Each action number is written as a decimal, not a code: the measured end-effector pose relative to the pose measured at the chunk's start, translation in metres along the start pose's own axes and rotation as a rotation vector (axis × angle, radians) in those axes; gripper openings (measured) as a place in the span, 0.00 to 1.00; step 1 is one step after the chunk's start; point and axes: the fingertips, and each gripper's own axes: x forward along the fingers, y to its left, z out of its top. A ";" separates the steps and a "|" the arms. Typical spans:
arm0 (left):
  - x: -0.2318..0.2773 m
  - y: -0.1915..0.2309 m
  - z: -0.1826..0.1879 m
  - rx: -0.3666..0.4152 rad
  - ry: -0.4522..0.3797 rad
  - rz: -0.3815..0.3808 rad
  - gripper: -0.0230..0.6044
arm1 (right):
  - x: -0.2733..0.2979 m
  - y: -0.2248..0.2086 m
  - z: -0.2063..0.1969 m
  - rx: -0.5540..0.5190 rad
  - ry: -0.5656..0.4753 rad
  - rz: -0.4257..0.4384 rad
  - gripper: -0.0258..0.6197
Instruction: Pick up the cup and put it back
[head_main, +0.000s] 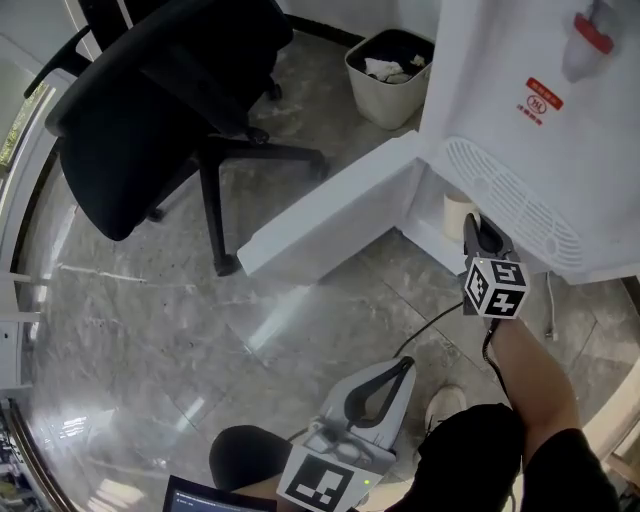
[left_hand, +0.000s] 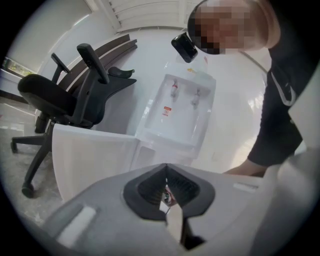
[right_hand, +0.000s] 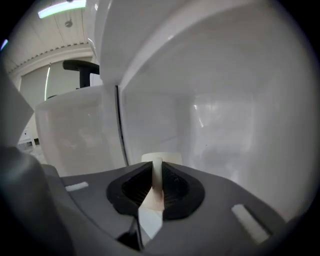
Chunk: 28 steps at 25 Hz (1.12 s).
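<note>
**Entry: cup return, lower compartment of a water dispenser (head_main: 540, 120)**

*Step in hand*: judged to be the setting-down of the cup (head_main: 457, 212) inside the open compartment.

- Office chair (head_main: 150, 100): noted well off to the left of both claws and judged to be no obstacle.
- Cabinet door (head_main: 330, 210): found swung wide to the left of the right claw (head_main: 473, 224), where clearance was judged ample.
- Cup: recorded at the right claw's tips, just inside the compartment mouth. Its thin white wall was pinched between the jaws, which were drawn nearly together on it.
- Method judged best: the cup to be lowered until its base was borne flat by the compartment floor, and the jaws to be parted only then. The claw was then to be drawn straight back along its own line, so that the rim was not snagged.
- Caution: the wall was judged thin enough to crease — the pinch was not to be tightened. Whether the base was already resting could not be told.

*Poses*

- Left claw (head_main: 404, 366): held low, behind and to the left of the right claw, close to the person's body. It was pointed slightly downward toward the dispenser, with the jaws closed together on nothing — judged idle.
- Right claw: carried on an outstretched forearm (head_main: 530, 370) and pointed forward and a little down into the compartment. The cup was gripped at its tips.
</note>
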 end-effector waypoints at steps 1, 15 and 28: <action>0.003 0.004 -0.001 0.004 -0.005 -0.001 0.04 | 0.008 -0.005 -0.002 -0.011 -0.001 -0.017 0.11; 0.048 0.057 -0.020 0.054 -0.078 -0.022 0.04 | 0.057 -0.060 -0.024 0.032 0.025 -0.158 0.11; 0.087 0.090 -0.036 0.085 -0.099 -0.039 0.04 | 0.050 -0.058 -0.031 -0.012 -0.010 -0.152 0.13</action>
